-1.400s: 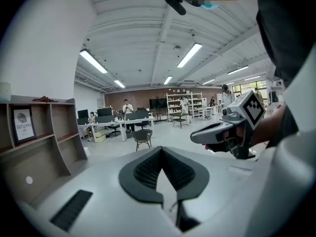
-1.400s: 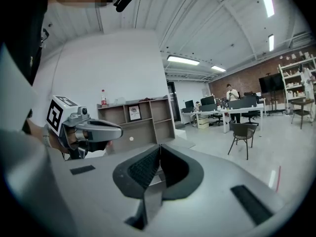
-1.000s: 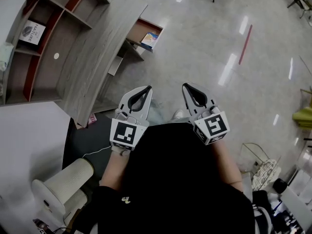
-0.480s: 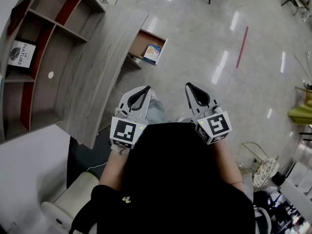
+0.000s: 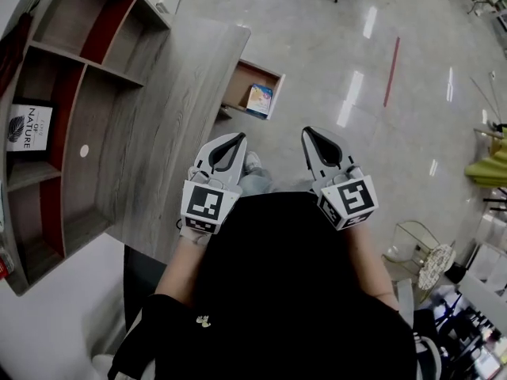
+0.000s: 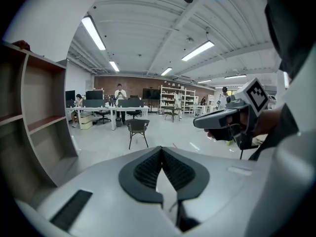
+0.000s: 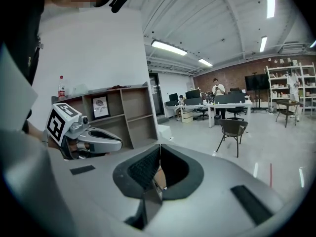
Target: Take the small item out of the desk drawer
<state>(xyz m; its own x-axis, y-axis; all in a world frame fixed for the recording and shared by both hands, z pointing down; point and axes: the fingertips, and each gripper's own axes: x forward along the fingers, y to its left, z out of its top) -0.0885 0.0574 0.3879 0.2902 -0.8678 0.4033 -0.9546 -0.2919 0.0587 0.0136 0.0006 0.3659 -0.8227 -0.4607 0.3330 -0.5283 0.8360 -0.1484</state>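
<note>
In the head view an open drawer (image 5: 238, 85) sticks out from the far end of the grey wooden desk (image 5: 170, 133). A small blue and yellow item (image 5: 261, 100) lies inside it. My left gripper (image 5: 240, 138) and right gripper (image 5: 306, 132) are held side by side in front of the person's dark torso, well short of the drawer. Both are shut with nothing between the pads. In the left gripper view the left gripper (image 6: 161, 149) points across the room, with the right gripper (image 6: 217, 120) beside it. The right gripper view shows the right gripper (image 7: 159, 147) and the left gripper (image 7: 101, 143) likewise.
A wooden shelf unit (image 5: 71, 93) with a framed "Nature" picture (image 5: 28, 127) backs the desk. A red strip (image 5: 390, 71) marks the glossy floor. A black chair (image 6: 138, 128) and office tables with people stand far off. A yellow-green seat (image 5: 491, 182) is at the right edge.
The desk and its open drawer have slid right and lower in the head view, closer to the grippers. Both grippers keep their pose in front of the body, still shut.
</note>
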